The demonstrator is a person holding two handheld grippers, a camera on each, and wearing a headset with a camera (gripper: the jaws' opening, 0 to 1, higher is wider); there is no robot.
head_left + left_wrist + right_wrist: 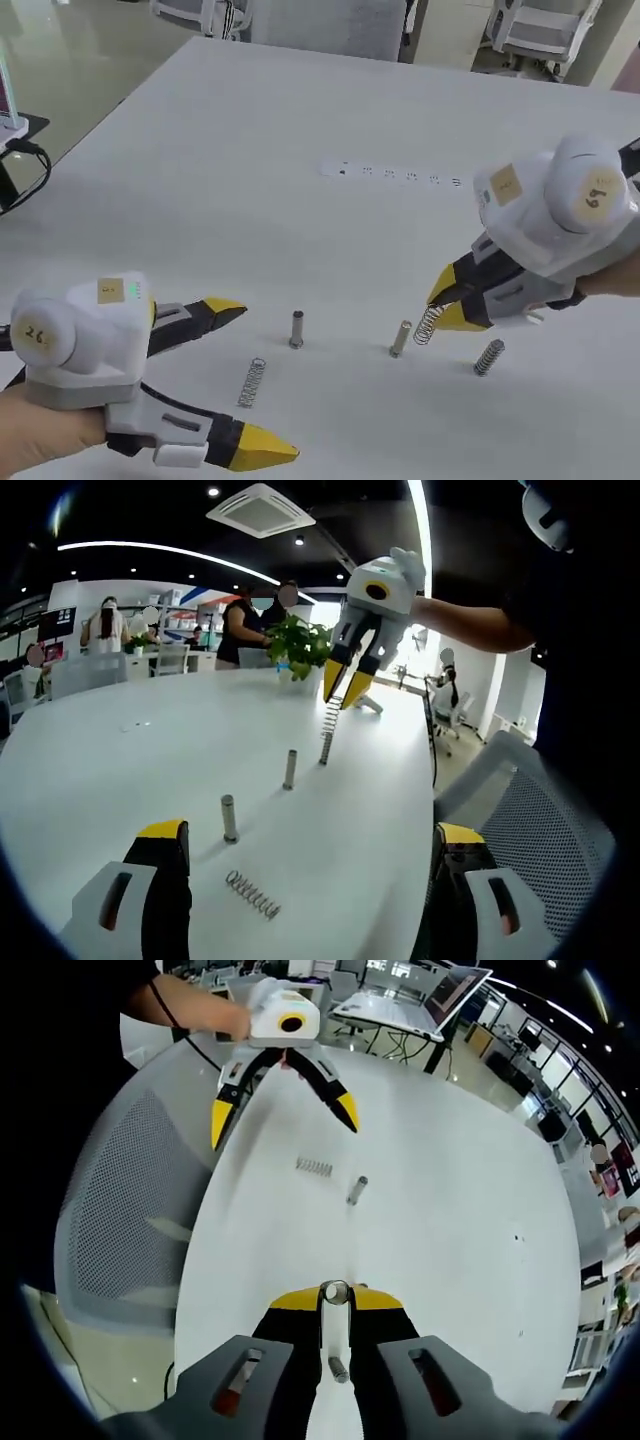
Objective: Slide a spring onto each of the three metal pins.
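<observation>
Currently on the second spring, by my reading; the right gripper [452, 303] has its jaws closed on the upper end of a spring [428, 325], which hangs tilted with its lower end just beside the top of the middle pin [400, 338], not yet over it. The right pin [488, 357] looks already sleeved in coils; cannot tell whether it is fully seated. The left pin [297, 328] is bare and upright; the third spring [252, 382] lies flat on the table [200, 180] near it, between the jaws of the left gripper [310, 832], which are spread wide and hold nothing.

Next move, as judged: bring the lowest coil over the pin tip; line the spring's axis up with the pin; lower; let go. The coil is soft and may bend aside; the pins seem to stand free, so a sideways nudge could tip one.

Surroundings: a power strip [395, 173] well apart toward the far side; chairs [540, 30] beyond the table edge; a potted plant [300, 645] and people in the background of the left gripper view. Nothing lies between spring and pin; the sleeved right pin, near the closed tips, is what to avoid brushing.
</observation>
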